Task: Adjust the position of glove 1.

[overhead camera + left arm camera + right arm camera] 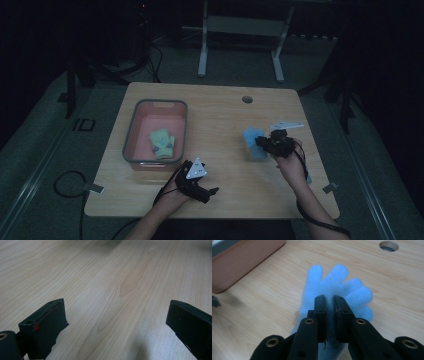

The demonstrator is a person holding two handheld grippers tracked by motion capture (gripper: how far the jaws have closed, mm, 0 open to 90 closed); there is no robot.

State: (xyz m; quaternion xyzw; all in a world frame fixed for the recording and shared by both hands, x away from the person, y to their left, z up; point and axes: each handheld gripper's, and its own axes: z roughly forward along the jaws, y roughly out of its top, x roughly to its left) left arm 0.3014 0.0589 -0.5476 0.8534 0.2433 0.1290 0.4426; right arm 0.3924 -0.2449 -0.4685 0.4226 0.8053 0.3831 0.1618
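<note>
A light blue fuzzy glove (pixel 342 287) hangs from my right gripper (pixel 330 300), whose jaws are shut on its palm; its fingers spread away from me over the wood. From above, the blue glove (pixel 252 140) sits at the table's right with the right gripper (pixel 267 142) on it. My left gripper (pixel 116 315) is open, jaws wide apart over bare wood with nothing between them. The left gripper (pixel 207 192) is near the table's front edge, in front of the bin. A yellow-green glove (pixel 162 143) lies inside the pink bin (pixel 131 132).
The wooden table (pixel 220 115) has a round cable hole (pixel 247 99) near its back edge. The bin's corner (pixel 244 260) shows at the upper left of the right gripper view. A white desk frame (pixel 240 35) stands on the floor beyond the table.
</note>
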